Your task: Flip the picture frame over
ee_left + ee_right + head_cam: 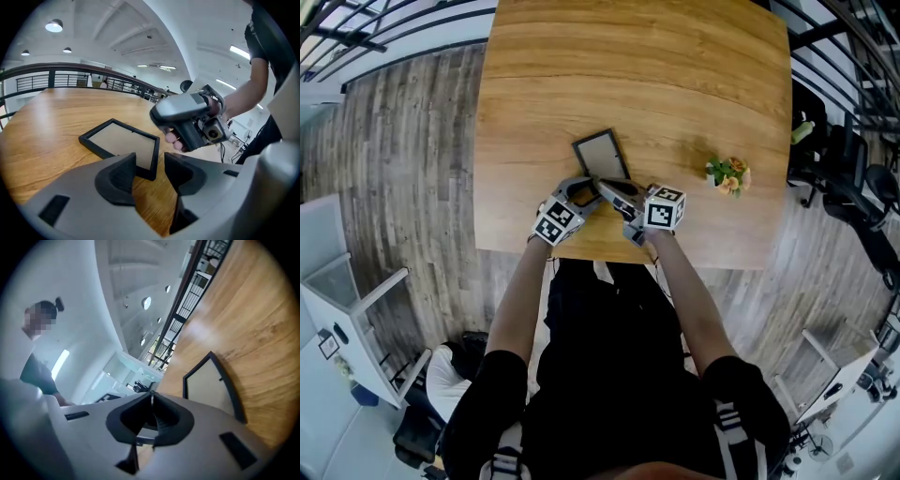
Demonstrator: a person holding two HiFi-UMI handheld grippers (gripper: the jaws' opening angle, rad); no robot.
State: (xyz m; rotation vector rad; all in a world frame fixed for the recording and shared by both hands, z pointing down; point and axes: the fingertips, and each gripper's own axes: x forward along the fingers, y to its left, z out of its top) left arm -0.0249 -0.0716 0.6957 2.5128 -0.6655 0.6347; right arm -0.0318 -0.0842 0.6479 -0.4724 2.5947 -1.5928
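Left gripper (pixel 149 163) fingers apart, right gripper (pixel 151 395) fingers together — picture frame (pixel 600 155) part-hidden, seemingly ungripped.

"What's underfoot?"

"A grey wood-plank floor (pixel 403 150). A large honey-coloured wooden table (pixel 675 75) with rounded corners stands on it."

"And around that?"

"A black metal railing (pixel 42 79) runs beyond the table's far edge. There's a black office chair (pixel 853 183) off to the right, and a white framed stand (pixel 356 305) at the lower left."

"How is it lit?"

"The white curved ceiling (pixel 140 28) has round recessed lamps (pixel 54 26) and long strip lights (pixel 239 50). The room is bright and even."
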